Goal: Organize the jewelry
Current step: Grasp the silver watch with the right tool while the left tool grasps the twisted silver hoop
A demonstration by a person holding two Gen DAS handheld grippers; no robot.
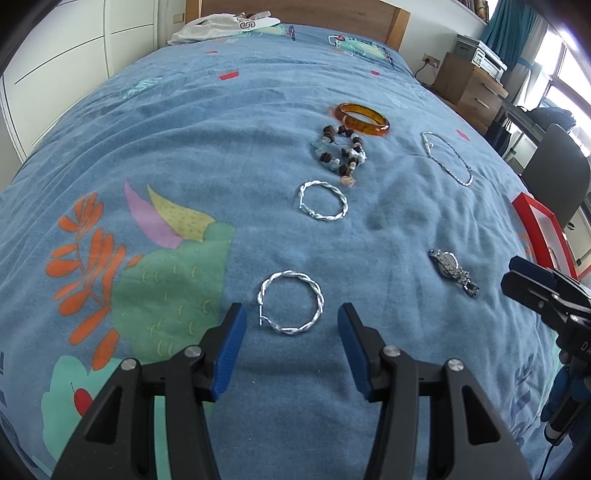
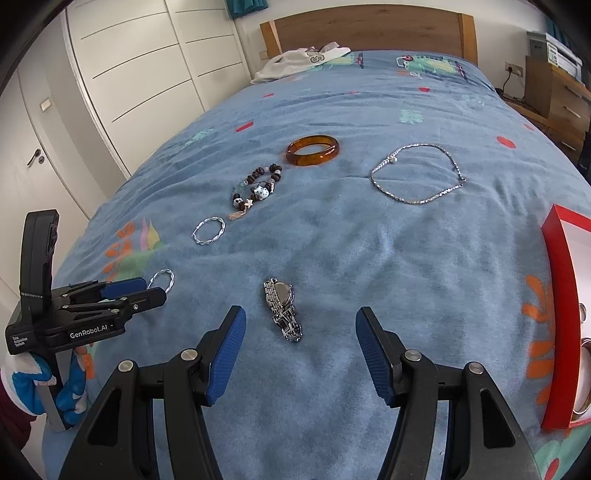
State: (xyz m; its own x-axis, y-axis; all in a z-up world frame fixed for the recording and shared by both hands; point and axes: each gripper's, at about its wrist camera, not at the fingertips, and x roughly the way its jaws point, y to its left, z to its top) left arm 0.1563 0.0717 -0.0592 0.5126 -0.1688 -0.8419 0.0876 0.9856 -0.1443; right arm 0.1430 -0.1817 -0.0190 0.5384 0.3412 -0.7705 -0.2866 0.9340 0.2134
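Jewelry lies on a blue bedspread (image 1: 229, 147). My left gripper (image 1: 291, 317) is open, its fingers either side of a twisted silver bangle (image 1: 291, 307), just short of it. A second silver bangle (image 1: 323, 201), a bead bracelet (image 1: 341, 151), an amber bangle (image 1: 364, 119) and a silver chain (image 1: 447, 158) lie farther off. My right gripper (image 2: 300, 319) is open, with a silver watch (image 2: 283, 308) between its fingers. A red box (image 2: 561, 321) with a white lining sits at the right and holds rings.
A white garment (image 2: 299, 62) lies by the wooden headboard (image 2: 369, 29). White wardrobe doors (image 2: 147, 66) stand on the left. A wooden drawer unit (image 1: 469, 88) and a dark chair (image 1: 557, 173) stand at the right of the bed.
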